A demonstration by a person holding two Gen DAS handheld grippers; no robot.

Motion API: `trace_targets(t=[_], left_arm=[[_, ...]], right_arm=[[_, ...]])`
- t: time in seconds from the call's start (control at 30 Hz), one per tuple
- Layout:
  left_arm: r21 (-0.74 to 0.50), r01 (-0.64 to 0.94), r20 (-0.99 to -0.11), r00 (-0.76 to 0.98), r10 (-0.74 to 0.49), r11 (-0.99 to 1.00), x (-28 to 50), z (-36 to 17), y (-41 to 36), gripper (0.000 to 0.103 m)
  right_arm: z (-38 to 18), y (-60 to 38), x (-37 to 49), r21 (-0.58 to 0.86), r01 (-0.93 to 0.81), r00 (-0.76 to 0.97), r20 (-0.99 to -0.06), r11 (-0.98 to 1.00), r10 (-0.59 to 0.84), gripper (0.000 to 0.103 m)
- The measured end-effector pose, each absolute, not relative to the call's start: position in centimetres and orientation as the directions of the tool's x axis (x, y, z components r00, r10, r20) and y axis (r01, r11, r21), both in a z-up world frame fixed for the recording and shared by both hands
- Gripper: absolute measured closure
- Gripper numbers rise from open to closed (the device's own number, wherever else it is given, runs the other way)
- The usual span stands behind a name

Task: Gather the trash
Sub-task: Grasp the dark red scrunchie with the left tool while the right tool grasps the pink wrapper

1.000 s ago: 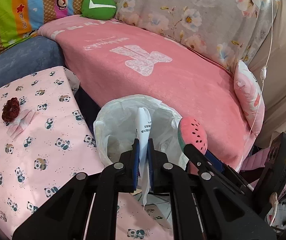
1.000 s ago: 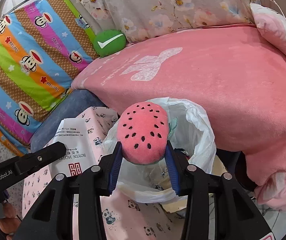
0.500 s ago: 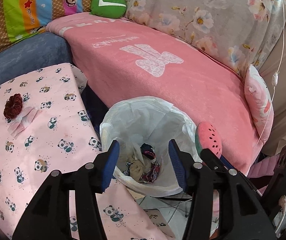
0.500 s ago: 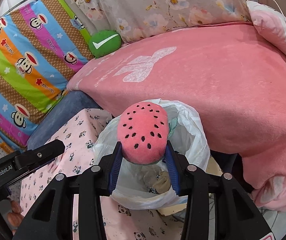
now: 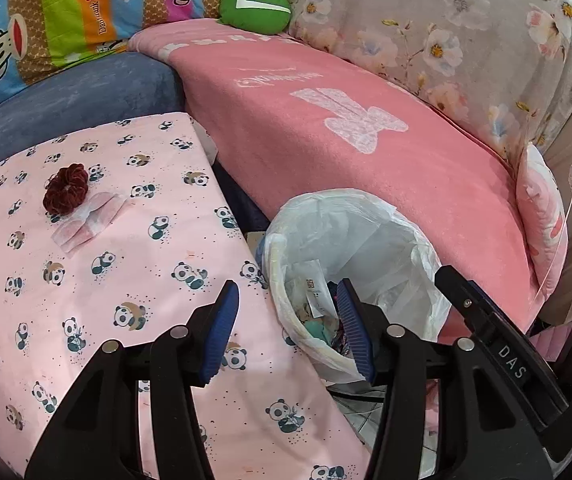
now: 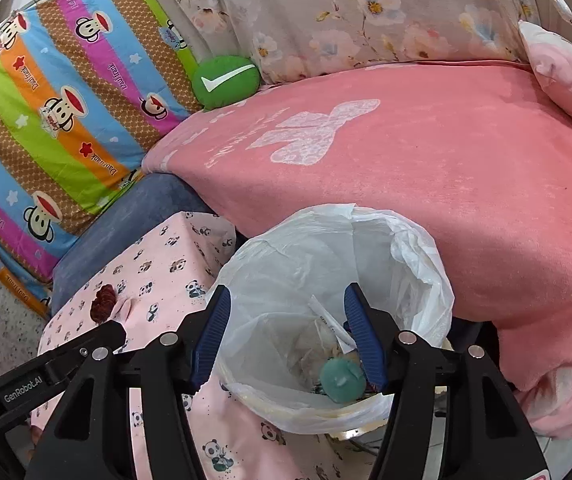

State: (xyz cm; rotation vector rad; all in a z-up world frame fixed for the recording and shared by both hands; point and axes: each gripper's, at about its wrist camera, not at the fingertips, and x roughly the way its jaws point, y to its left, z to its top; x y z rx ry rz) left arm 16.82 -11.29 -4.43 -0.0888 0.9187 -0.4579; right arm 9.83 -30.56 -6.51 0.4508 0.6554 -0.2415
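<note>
Both grippers empty, jaws wide: left [image 5: 286,328] at table edge, right [image 6: 288,338] over bin [image 6: 418,264]. Looks btwn drops. Scrunchie [image 5: 65,188] + tissue [image 5: 87,222] lie on table [image 5: 133,264]; next prob. left reaches them.

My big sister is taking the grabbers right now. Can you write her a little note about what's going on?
Left gripper: open, holding nothing, at the bin's rim.
Right gripper: open, holding nothing, over the trash bin.
Done: paper and a green-bottomed toy lie in the bin.
Left: dark red scrunchie and tissue sit on the panda cloth. Probably fetch those next.
</note>
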Motion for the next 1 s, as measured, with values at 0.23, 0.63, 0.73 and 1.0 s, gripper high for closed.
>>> trace_targets(t=[0.23, 0.63, 0.73, 1.0], left_arm=[[-0.278, 0.294, -0.749, 0.529, -0.398, 0.914, 17.1, -4.8, -8.6, 0.054], [-0.287, 0.222, -0.752, 0.55, -0.362, 0.932, 16.9, -5.1, -3.7, 0.054], [-0.287, 0.199, -0.753, 0.557, -0.349, 0.937, 17.0, -5.2, -2.2, 0.054], [-0.293, 0.142, -0.755, 0.572, -0.32, 0.946, 17.2, -5.4, 1.7, 0.054]], right_arm=[[-6.1, -28.4, 10.4, 0.307, 0.315, 0.77, -0.636, 0.898, -0.052, 0.045], [-5.9, -23.5, 11.0, 0.277, 0.246, 0.761, -0.649, 0.929, -0.008, 0.045], [-5.8, -22.2, 11.4, 0.268, 0.225, 0.759, -0.652, 0.937, 0.004, 0.045], [-5.6, -18.4, 12.6, 0.249, 0.166, 0.751, -0.659, 0.954, 0.042, 0.045]])
